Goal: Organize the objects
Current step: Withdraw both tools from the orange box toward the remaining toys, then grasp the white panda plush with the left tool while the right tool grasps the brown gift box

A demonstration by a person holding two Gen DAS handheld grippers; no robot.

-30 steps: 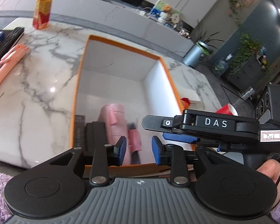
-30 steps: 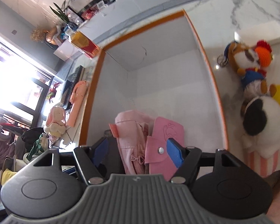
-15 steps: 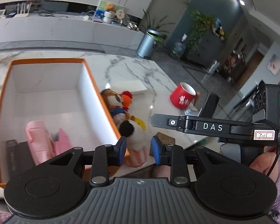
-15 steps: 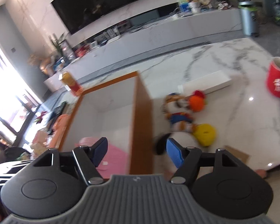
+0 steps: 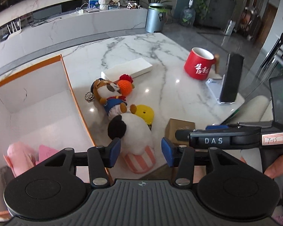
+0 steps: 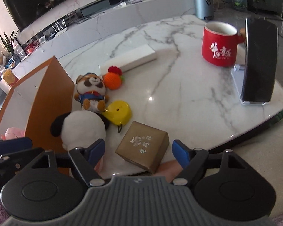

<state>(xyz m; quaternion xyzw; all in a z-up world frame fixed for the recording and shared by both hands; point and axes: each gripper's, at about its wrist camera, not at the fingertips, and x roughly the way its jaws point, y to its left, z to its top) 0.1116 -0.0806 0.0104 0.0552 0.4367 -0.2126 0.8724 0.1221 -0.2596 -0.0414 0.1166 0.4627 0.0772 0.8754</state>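
Observation:
An orange-rimmed white box (image 5: 66,79) stands on the marble table with pink items (image 5: 20,156) inside. Beside it lie a white plush with a black ear (image 5: 135,131), a small panda-bear plush (image 5: 107,92), an orange knitted ball (image 5: 125,87), a yellow tape measure (image 5: 144,112) and a brown box (image 6: 143,148). My left gripper (image 5: 140,151) is open and empty, hovering just before the white plush. My right gripper (image 6: 138,149) is open and empty, its jaws on either side of the brown box, above it.
A red mug (image 6: 219,44) and a phone on a stand (image 6: 259,62) stand at the table's right. A flat white box (image 6: 130,59) lies behind the toys. The table's front edge runs just under both grippers.
Both grippers have swung right, from over the box interior to the toys beside it. The left gripper has opened wider.

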